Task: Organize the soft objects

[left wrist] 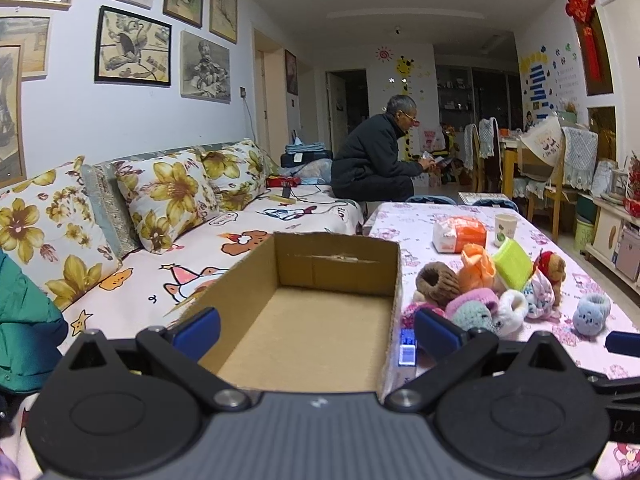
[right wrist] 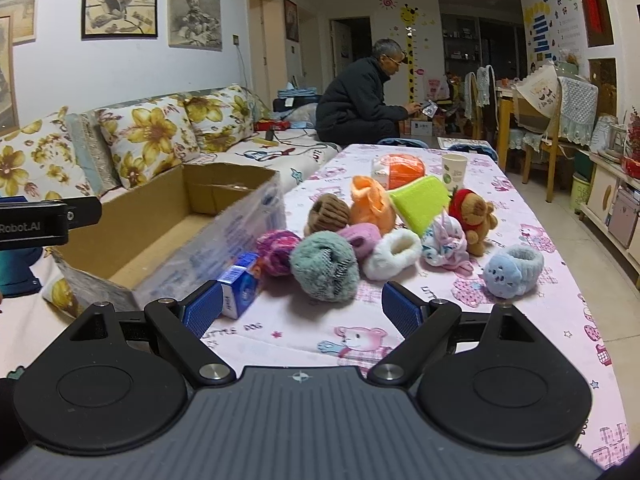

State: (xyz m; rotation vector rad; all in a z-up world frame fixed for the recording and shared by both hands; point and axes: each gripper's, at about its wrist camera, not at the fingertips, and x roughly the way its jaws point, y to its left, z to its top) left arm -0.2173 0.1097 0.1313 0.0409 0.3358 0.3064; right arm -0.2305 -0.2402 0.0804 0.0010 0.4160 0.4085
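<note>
The left gripper (left wrist: 316, 330) stands with its jaws wide apart and nothing between them; straight ahead, framed by the two blue pads, is an open cardboard box (left wrist: 304, 320) whose floor is bare. The box's near wall is cut off behind the gripper body, so its near end cannot be seen. Past the right-hand jaw lies the heap of soft objects (left wrist: 492, 292) on the desk (left wrist: 404, 224), which carries a pink printed cloth. A small blue-and-white carton (left wrist: 407, 354) stands just beside the box's right wall, half hidden by that jaw; its print is unreadable. The right gripper (right wrist: 302, 308) is likewise spread wide and holds nothing. Directly ahead of its jaws sits a grey-green fluffy piece (right wrist: 324, 266), nearest of the heap, not touching either pad. Behind it, pressed together, are a purple knitted piece (right wrist: 276, 250), a white fleecy piece (right wrist: 394, 254), a brown ribbed piece (right wrist: 328, 212), an orange piece (right wrist: 370, 204), a lime-green item (right wrist: 422, 202) tilted on the pile, and a small brown bear in red (right wrist: 474, 214). A pale blue piece (right wrist: 514, 270) lies apart, beyond the right-hand jaw. What several of these pieces are cannot be told. Farther back stand a paper cup (right wrist: 454, 170) and an orange-and-white packet (right wrist: 400, 170), partly hidden by the heap. A person in dark clothing (right wrist: 360, 100) sits at the far end of the sofa (right wrist: 160, 132).
</note>
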